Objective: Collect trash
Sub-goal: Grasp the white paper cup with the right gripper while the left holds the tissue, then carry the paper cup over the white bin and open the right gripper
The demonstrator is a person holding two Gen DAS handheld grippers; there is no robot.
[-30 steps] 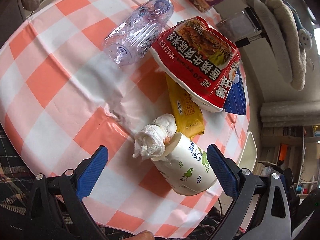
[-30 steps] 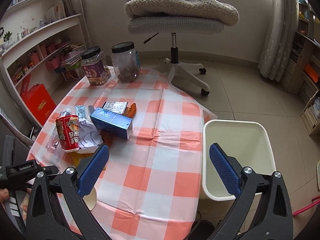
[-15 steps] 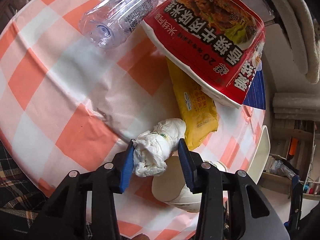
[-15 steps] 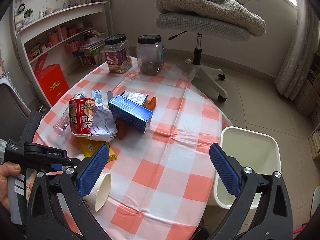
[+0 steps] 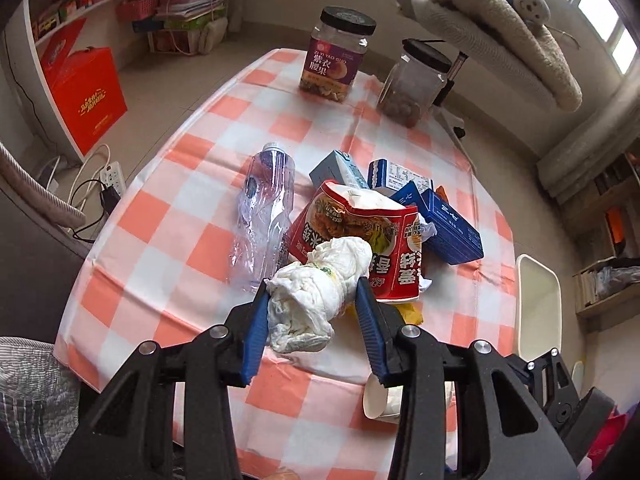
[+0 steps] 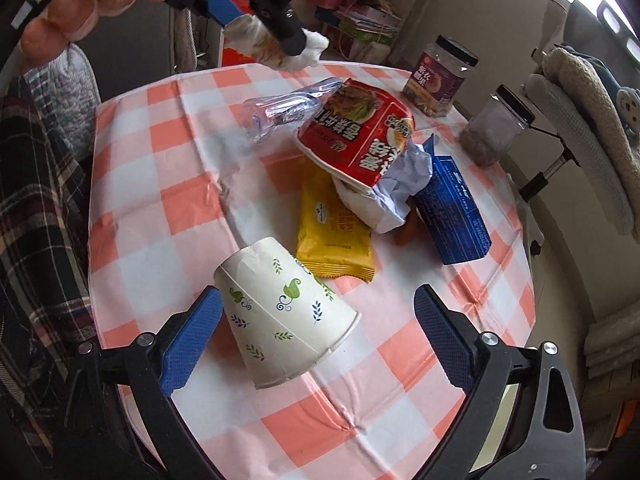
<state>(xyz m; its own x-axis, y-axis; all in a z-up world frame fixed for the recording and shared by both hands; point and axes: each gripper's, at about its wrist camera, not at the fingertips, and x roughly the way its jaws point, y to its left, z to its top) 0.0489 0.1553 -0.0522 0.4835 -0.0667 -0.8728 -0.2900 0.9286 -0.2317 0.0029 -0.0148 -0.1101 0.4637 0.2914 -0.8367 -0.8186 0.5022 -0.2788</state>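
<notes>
My left gripper (image 5: 312, 284) is shut on a crumpled white tissue wad (image 5: 316, 300) and holds it clear above the checked tablecloth (image 5: 180, 220). The right wrist view shows that same tissue wad (image 6: 260, 44) raised at the top left. A leaf-printed paper cup (image 6: 280, 312) lies on its side on the cloth between the jaws of my right gripper (image 6: 318, 294). Those jaws are closing; the right pad still stands apart from the cup. Behind the cup lie a yellow wrapper (image 6: 332, 228), a red noodle packet (image 6: 356, 136), a clear crushed bottle (image 6: 280, 112) and a blue carton (image 6: 452, 208).
Two lidded jars (image 5: 336, 60) (image 5: 416, 84) stand at the table's far edge. A white bin (image 5: 536, 312) sits on the floor beside the table's right edge. An office chair with a blanket (image 5: 500, 32) stands beyond the table. A person's plaid sleeve (image 6: 36, 200) is at the left.
My left gripper closed on the tissue wad by the cup's mouth and lifted it off the table. My right gripper swung down from over the table to straddle the paper cup.
</notes>
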